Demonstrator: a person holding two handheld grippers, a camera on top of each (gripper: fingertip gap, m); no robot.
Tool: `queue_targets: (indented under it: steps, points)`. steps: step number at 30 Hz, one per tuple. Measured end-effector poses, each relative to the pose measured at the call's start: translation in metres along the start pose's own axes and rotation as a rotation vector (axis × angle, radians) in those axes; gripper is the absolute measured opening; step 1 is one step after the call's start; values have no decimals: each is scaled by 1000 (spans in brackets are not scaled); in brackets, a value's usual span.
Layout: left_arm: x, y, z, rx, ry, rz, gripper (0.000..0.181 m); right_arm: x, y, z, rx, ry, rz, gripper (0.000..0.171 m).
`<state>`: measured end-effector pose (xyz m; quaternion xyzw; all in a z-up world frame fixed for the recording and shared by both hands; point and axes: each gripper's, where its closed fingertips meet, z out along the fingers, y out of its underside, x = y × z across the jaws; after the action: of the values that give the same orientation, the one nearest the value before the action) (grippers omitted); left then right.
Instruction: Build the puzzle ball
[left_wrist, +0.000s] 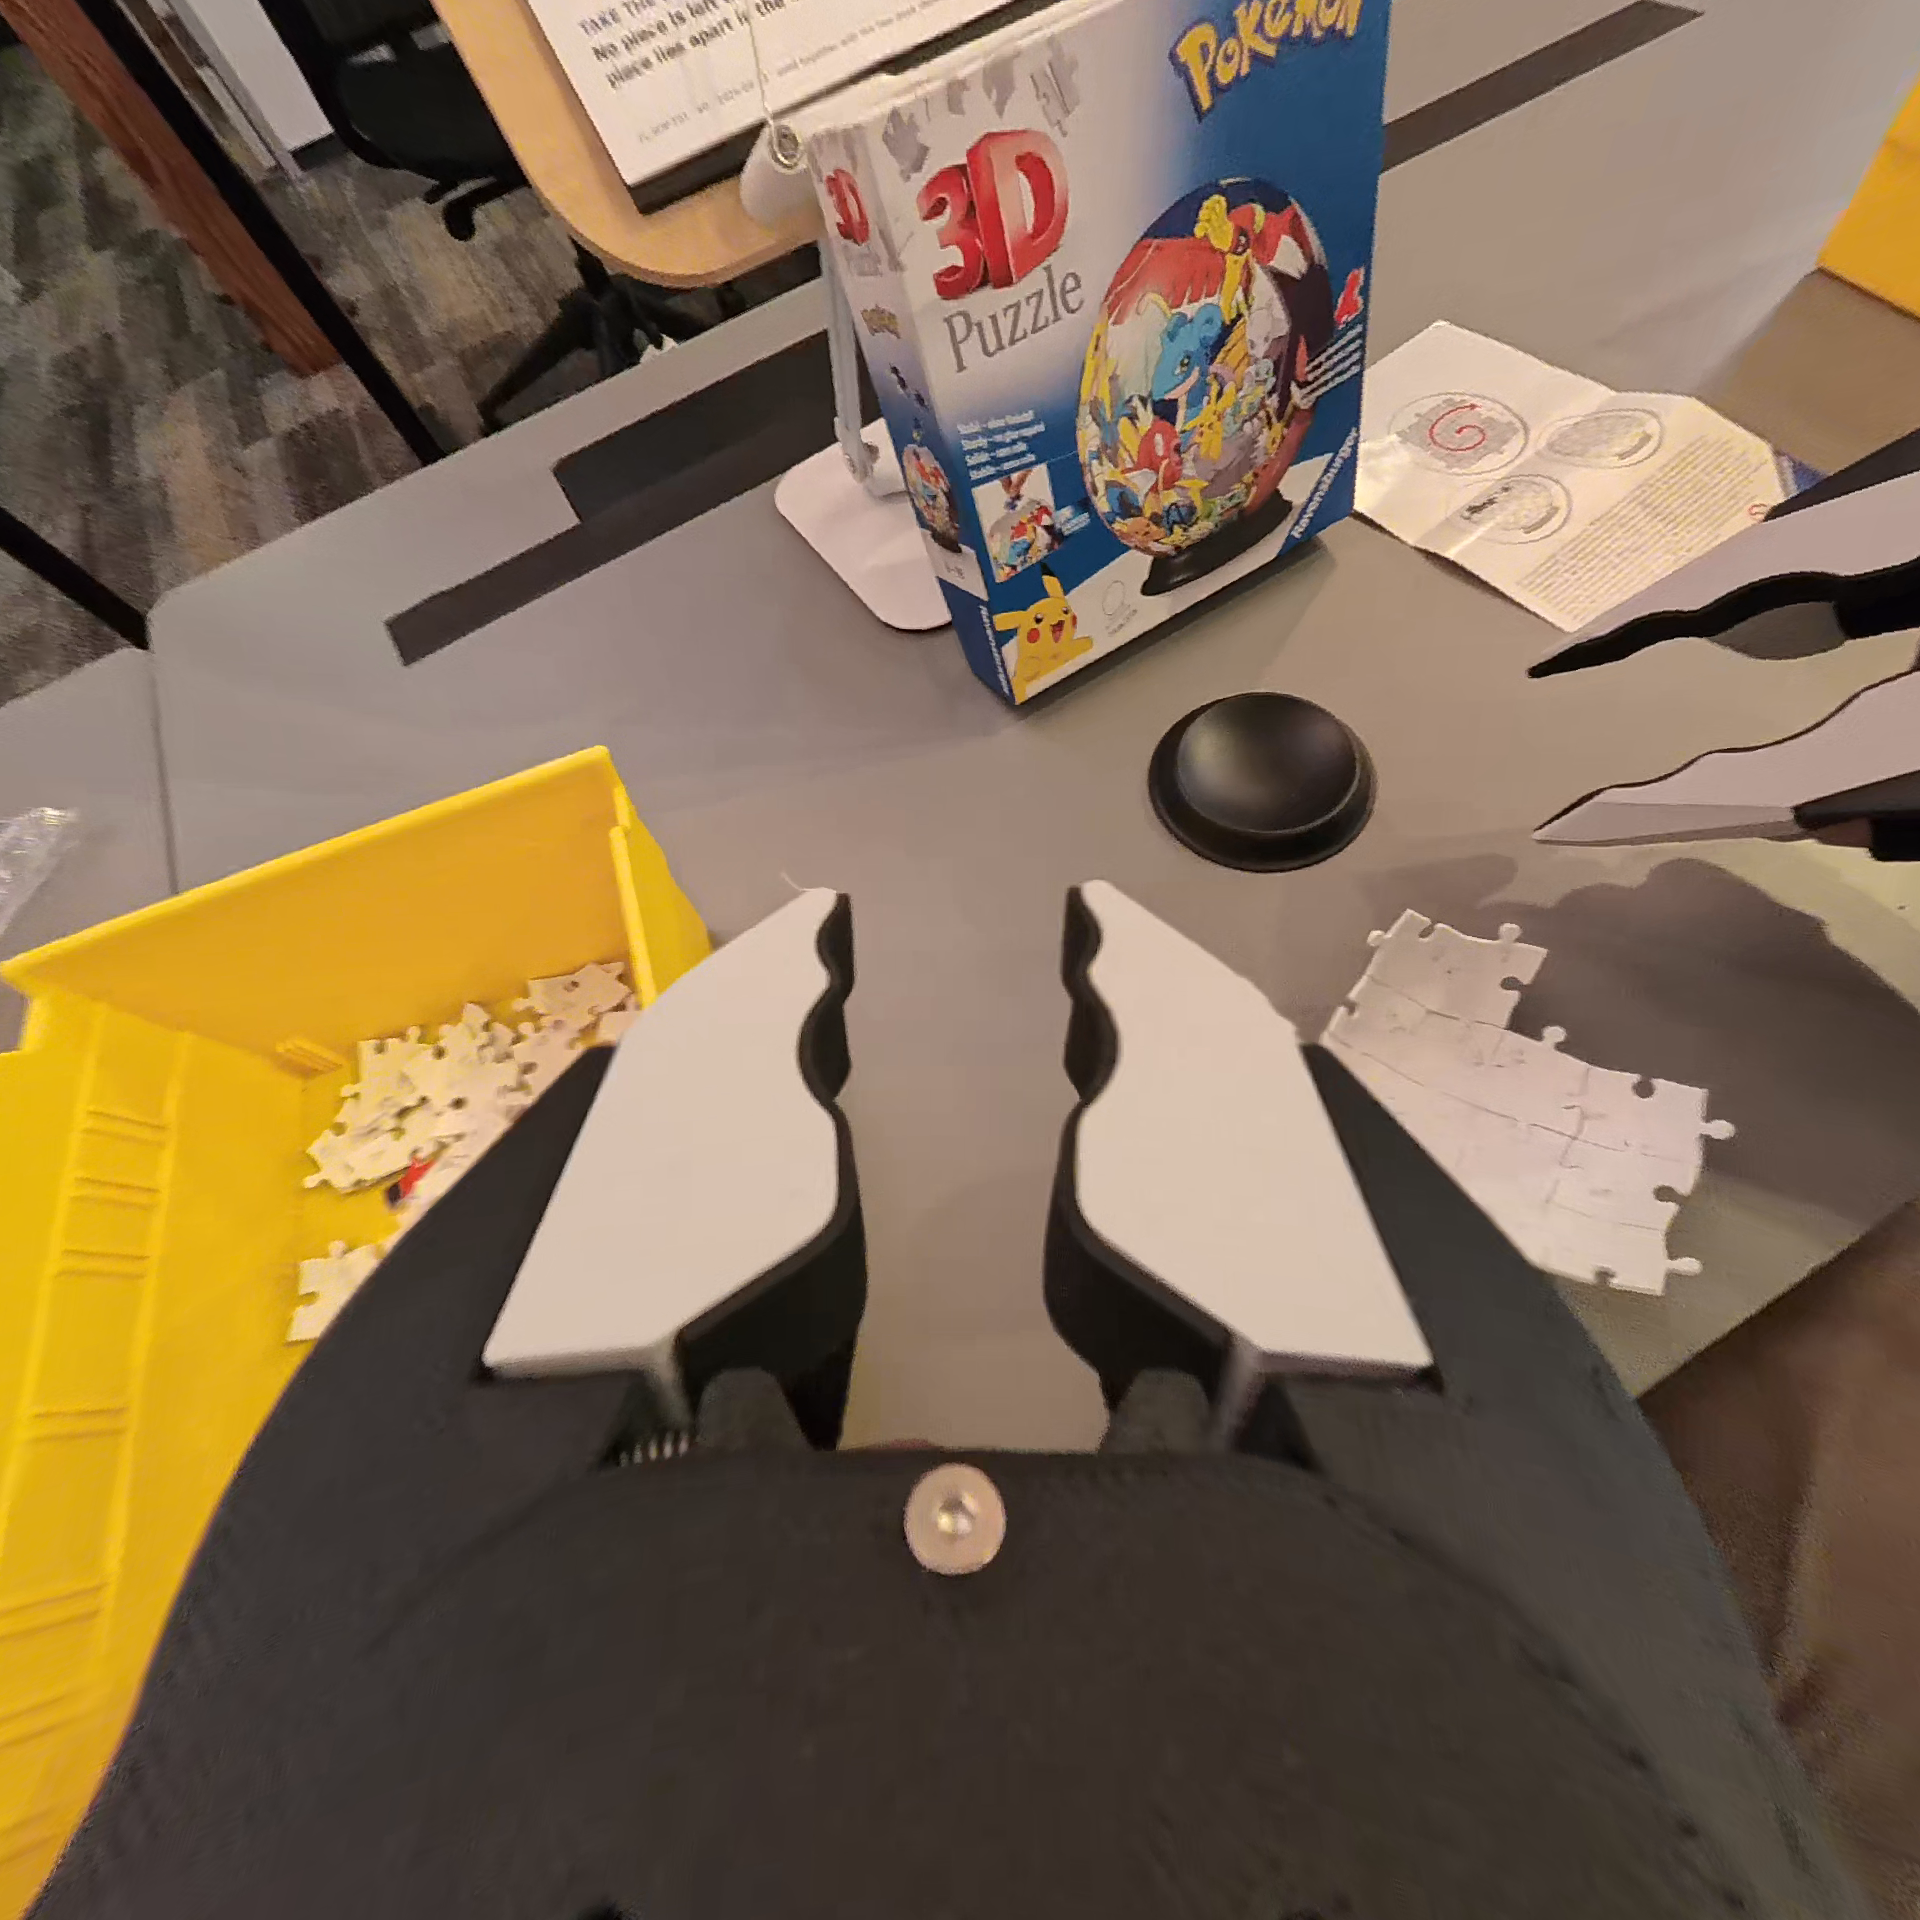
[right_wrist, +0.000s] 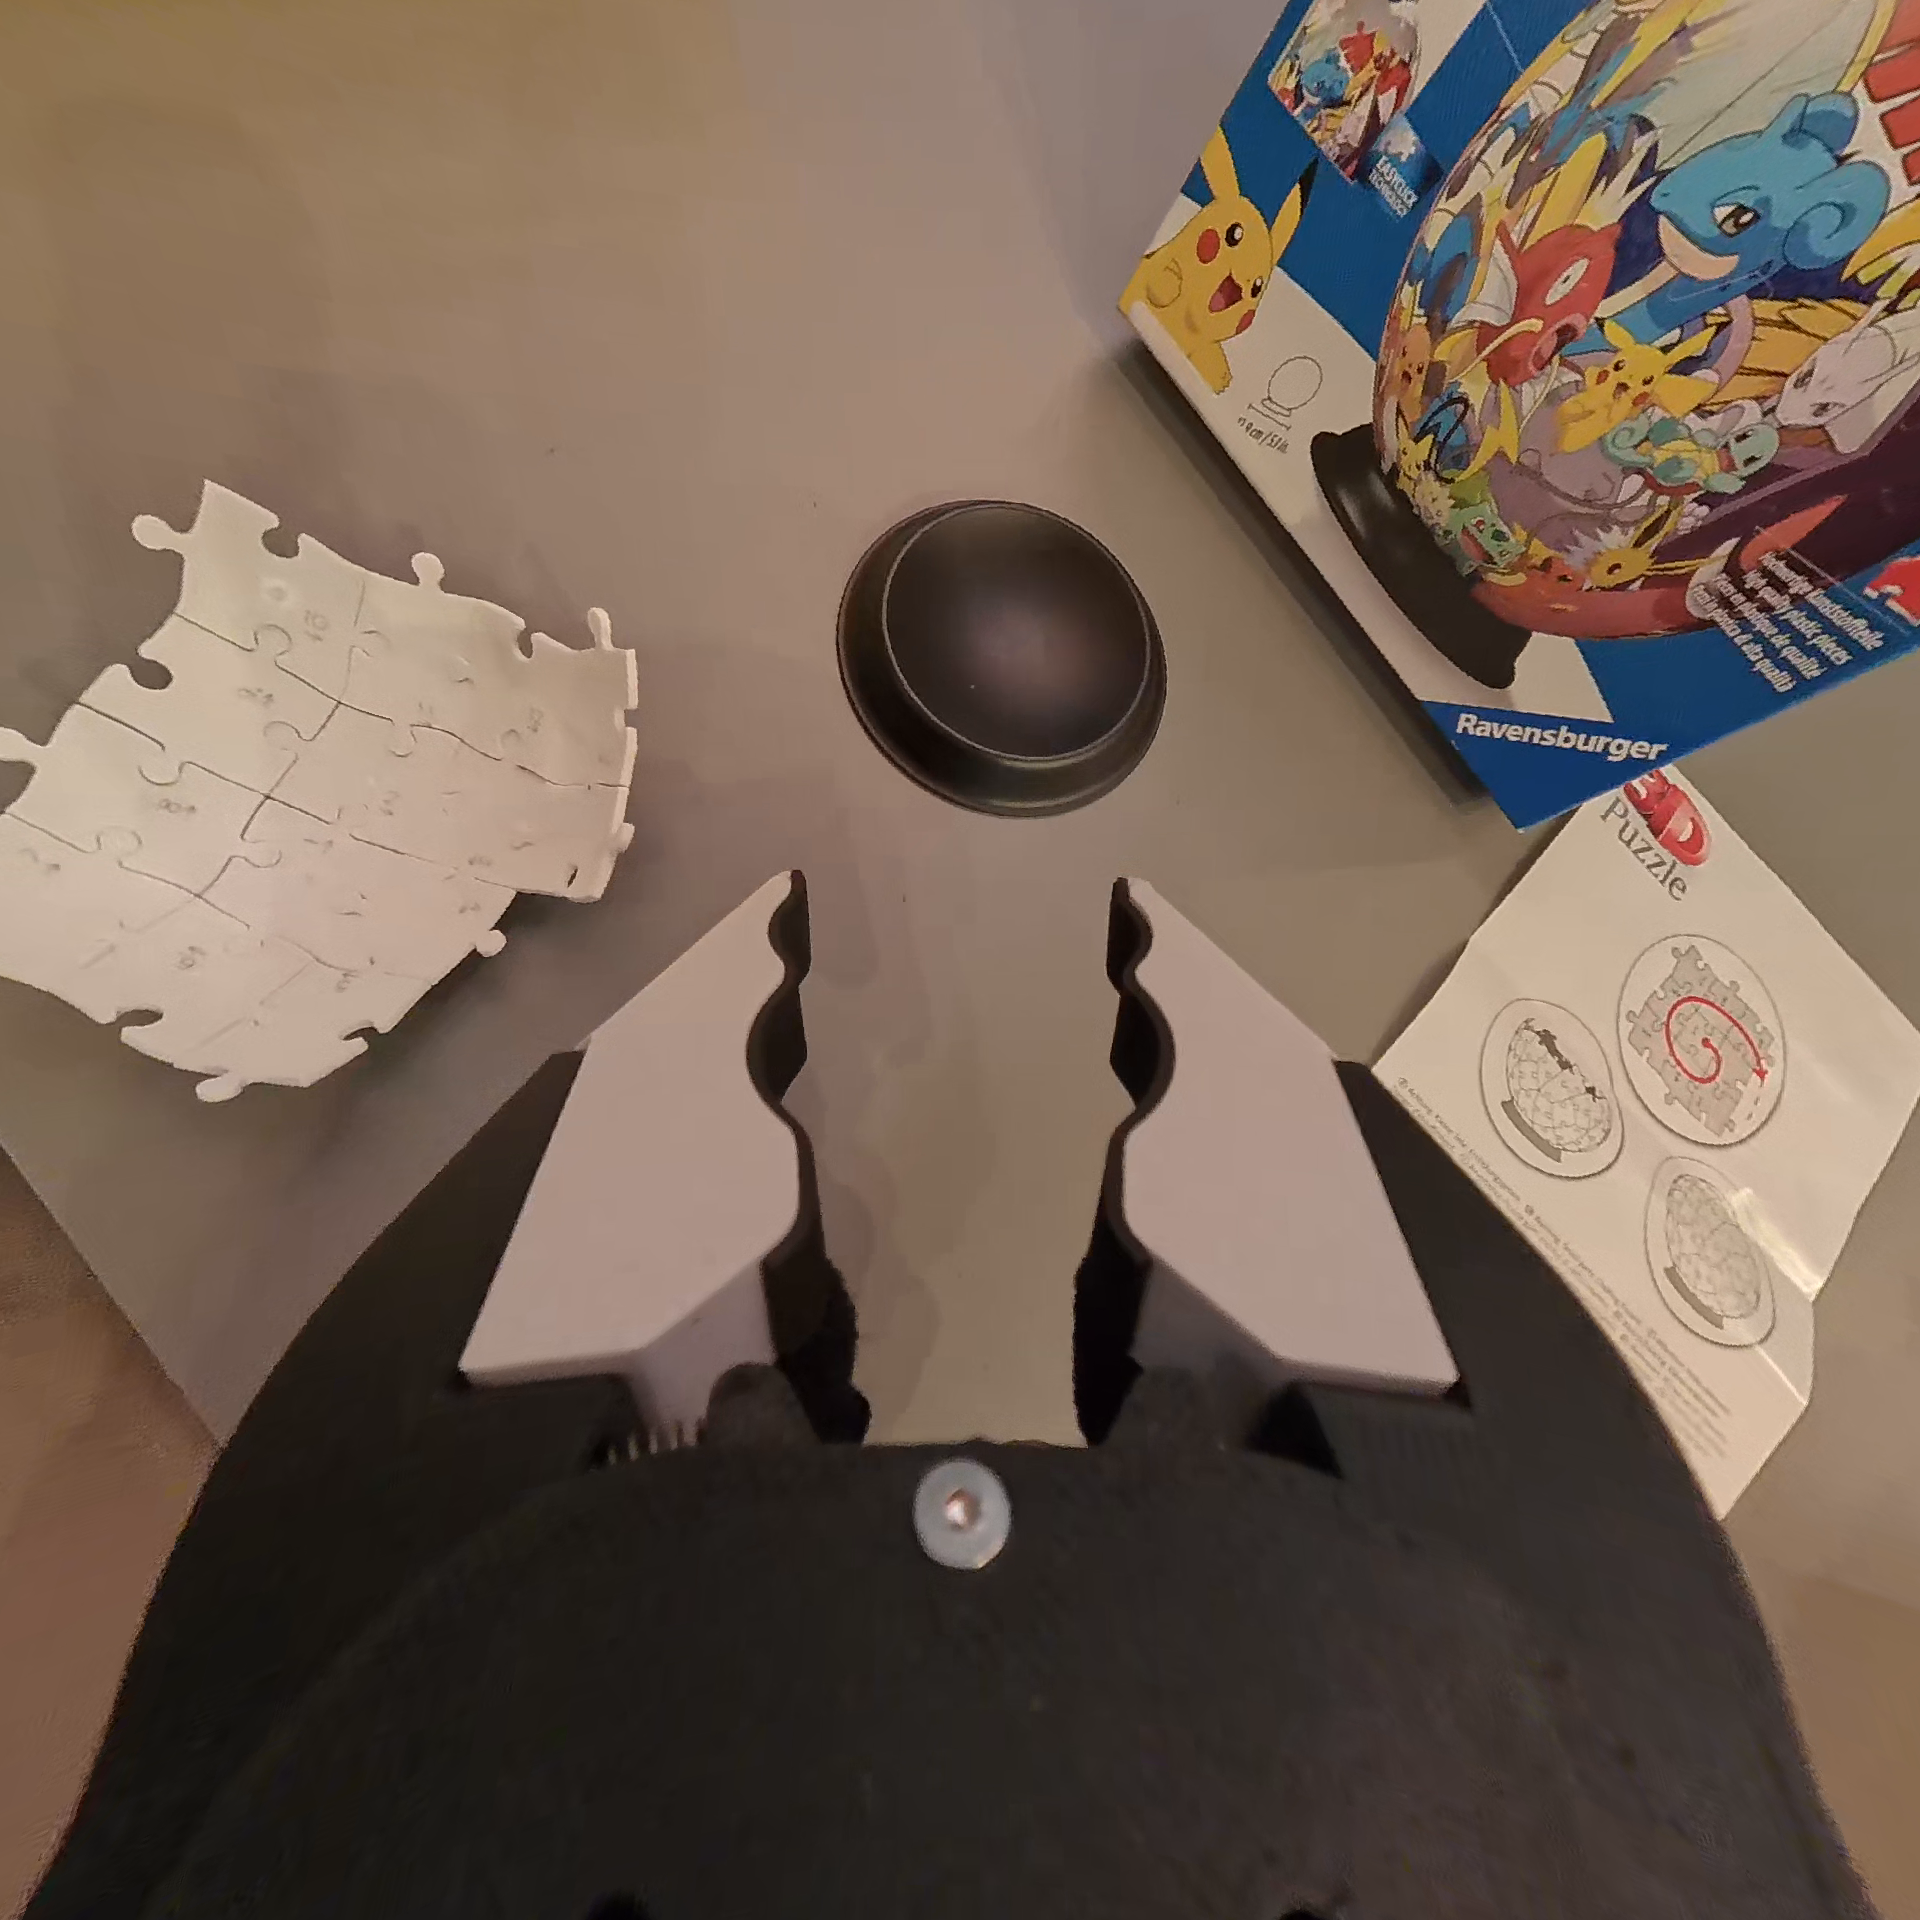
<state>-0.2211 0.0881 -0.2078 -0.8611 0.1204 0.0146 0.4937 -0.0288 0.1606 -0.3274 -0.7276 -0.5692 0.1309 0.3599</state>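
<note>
White curved patch of joined plastic puzzle pieces (right_wrist: 312, 800) lies on the grey table (right_wrist: 623, 312) left of the empty, spread right gripper (right_wrist: 956, 894) and right of the spread left gripper (left_wrist: 956, 904), with loose pieces in the yellow plastic bin (left_wrist: 156, 1143).

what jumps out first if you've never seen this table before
The colourful puzzle box standing upright at the back of the grey table grabs the eye first, with the black round stand just in front of it. Next comes the bright yellow bin of loose white pieces on the left, and the joined white puzzle section lying blank side up beside the stand. Both the left gripper and right gripper are open and empty.
</note>
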Motion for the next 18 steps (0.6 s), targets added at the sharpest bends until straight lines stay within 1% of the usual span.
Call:
queue_targets:
  steps: [1, 3, 4, 5, 6, 8, 10, 13, 15, 18]
  points:
    - [-4, -2, -3, 9, -21, 10, 33, 0, -1, -1, 3, 3, -6, 57]
    - [-12, -5, -9, 23, -56, 23, 29, 1, -1, -3, 8, 8, -13, 57]
    - [-18, -6, -12, 25, -81, 30, 30, 1, -2, -4, 12, 8, -14, 57]
    - [-26, -6, -15, 16, -113, 33, 35, 1, -2, -5, 16, 9, -14, 58]
    - [-35, -5, -19, 3, -151, 33, 45, 1, -3, -5, 20, 10, -15, 58]
    - [-48, 0, -22, -21, -202, 49, 54, 1, -3, -5, 22, 7, -18, 58]
    - [-62, 13, -22, -100, -270, 80, 65, 1, -2, -4, 19, 4, -19, 58]
    - [-71, 21, -21, -113, -309, 68, 62, 2, -2, -3, 18, 2, -13, 58]
    - [-75, 28, -18, -148, -329, 73, 66, 3, -2, -2, 18, 0, -9, 58]
    - [-76, 33, -14, -153, -331, 67, 67, 1, -1, 1, 12, -8, -7, 58]
